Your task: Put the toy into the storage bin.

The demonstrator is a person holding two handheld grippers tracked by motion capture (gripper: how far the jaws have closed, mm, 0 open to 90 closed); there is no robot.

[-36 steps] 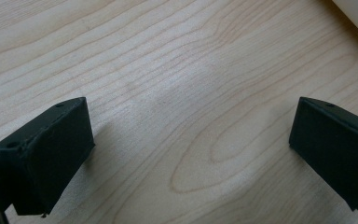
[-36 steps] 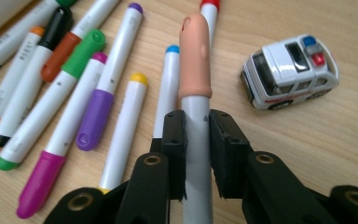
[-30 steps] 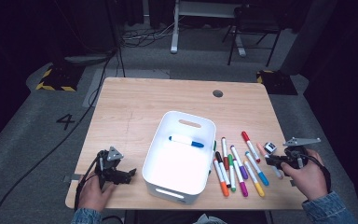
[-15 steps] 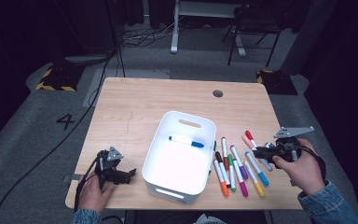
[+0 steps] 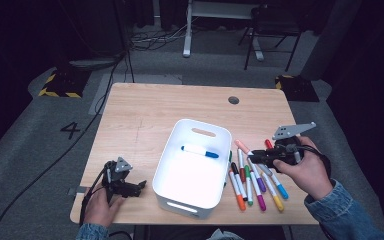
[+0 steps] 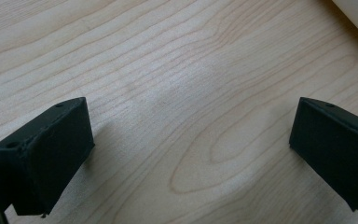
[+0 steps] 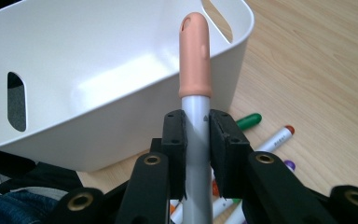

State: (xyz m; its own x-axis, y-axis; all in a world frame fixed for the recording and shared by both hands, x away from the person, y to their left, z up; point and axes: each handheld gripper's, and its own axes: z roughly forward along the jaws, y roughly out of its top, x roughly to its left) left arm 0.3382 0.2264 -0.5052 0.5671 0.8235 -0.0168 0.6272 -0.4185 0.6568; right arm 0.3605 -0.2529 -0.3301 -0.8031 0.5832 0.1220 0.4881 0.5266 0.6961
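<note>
My right gripper (image 5: 258,159) (image 7: 196,122) is shut on a peach-capped marker (image 5: 244,148) (image 7: 195,70), holding it above the table just right of the white bin (image 5: 194,167) (image 7: 98,93), cap toward the bin. A blue-capped marker (image 5: 200,151) lies inside the bin. Several coloured markers (image 5: 252,182) (image 7: 265,135) lie on the wooden table (image 5: 145,115) to the bin's right. My left gripper (image 5: 139,187) (image 6: 186,154) rests open on bare wood at the front left, with nothing between its fingers.
The bin's corner (image 6: 356,16) sits just past my left gripper. A round cable hole (image 5: 233,100) marks the table's far right. Beyond the table stand a chair (image 5: 272,30), a desk leg (image 5: 186,30) and floor cables (image 5: 150,37).
My right gripper has lifted the peach-capped marker off the row and carried it left toward the bin. The left gripper has not moved.
</note>
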